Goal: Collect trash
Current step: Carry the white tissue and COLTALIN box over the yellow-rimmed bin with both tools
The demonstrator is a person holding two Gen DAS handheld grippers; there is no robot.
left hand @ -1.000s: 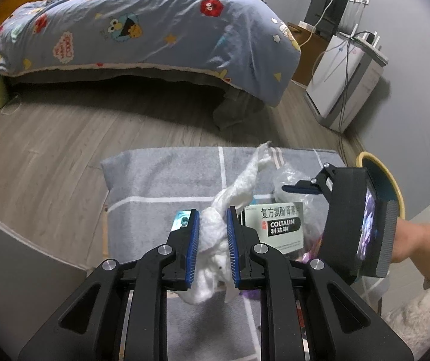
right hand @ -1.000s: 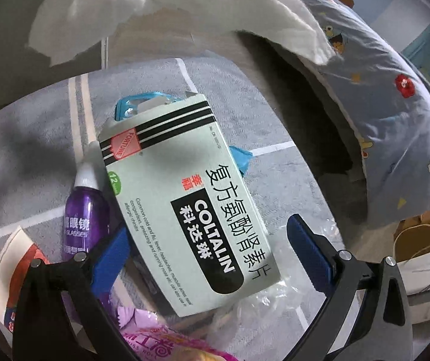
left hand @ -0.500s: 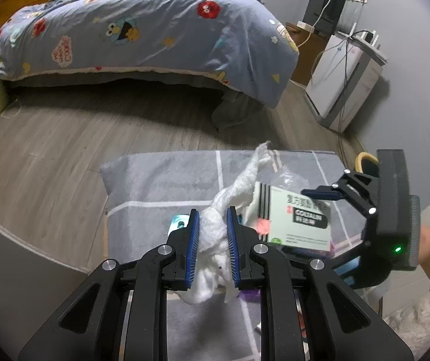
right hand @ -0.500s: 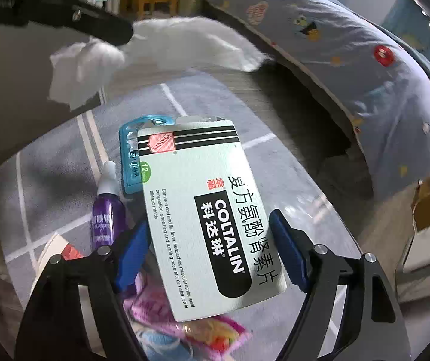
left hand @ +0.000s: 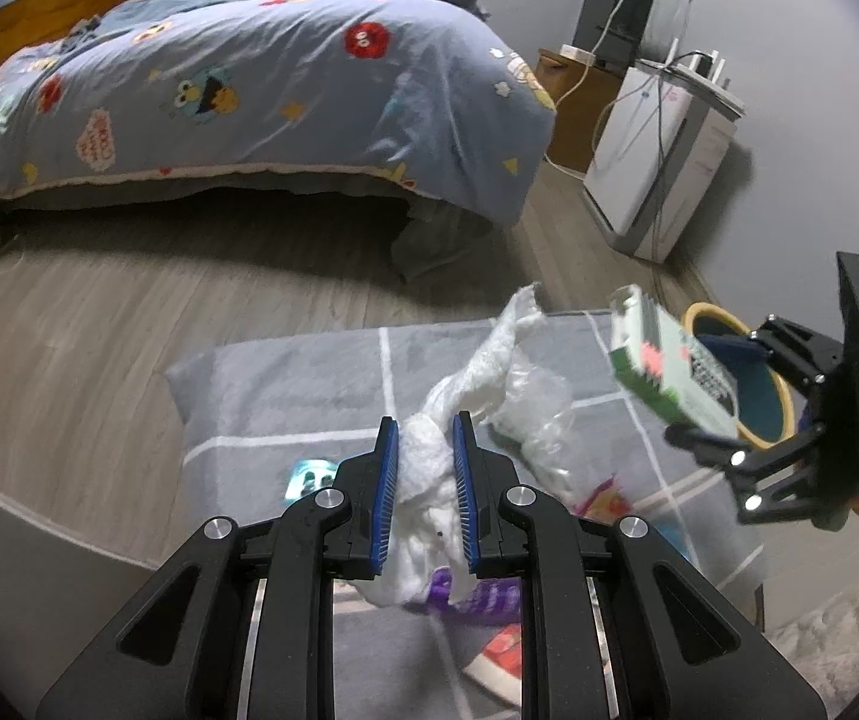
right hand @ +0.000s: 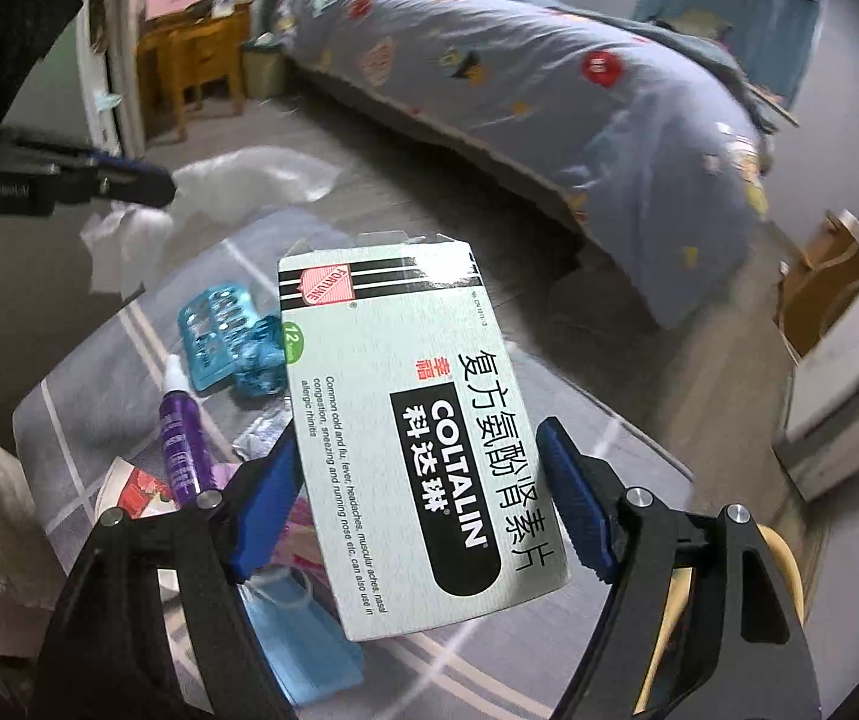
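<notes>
**Both tongs loaded: carrying the medicine box and the tissue toward the bin**

The gray rug (left hand: 285,396) with white grid lines carries the litter; the bed (left hand: 261,96) lies beyond its far edge, and the yellow-rimmed bin (left hand: 786,399) stands just past its right edge. To finish this step well, bring the medicine box (right hand: 423,438) fully over the bin's dark mouth before you let go; seen from the left wrist, the box (left hand: 663,372) overlaps the rim, but whether it is over the opening cannot be told. It is broad and light, so release it flat and low, lest it catch the rim and tip back onto the rug.

Your right tongs (right hand: 423,504) clasp the box across its width, blue pads pressed on both long edges, and point steeply downward with the printed face toward the camera. Your left tongs (left hand: 424,498) are clenched on the white tissue (left hand: 471,384), which trails loosely beyond the pads above the middle of the rug, and they too point steeply down. Keep that trailing end clear of the right tongs.

Left on the rug: crumpled clear plastic (left hand: 540,420) toward the right edge, a blue face mask (right hand: 303,642), a teal blister pack (right hand: 213,333), a purple bottle (right hand: 180,444).
</notes>
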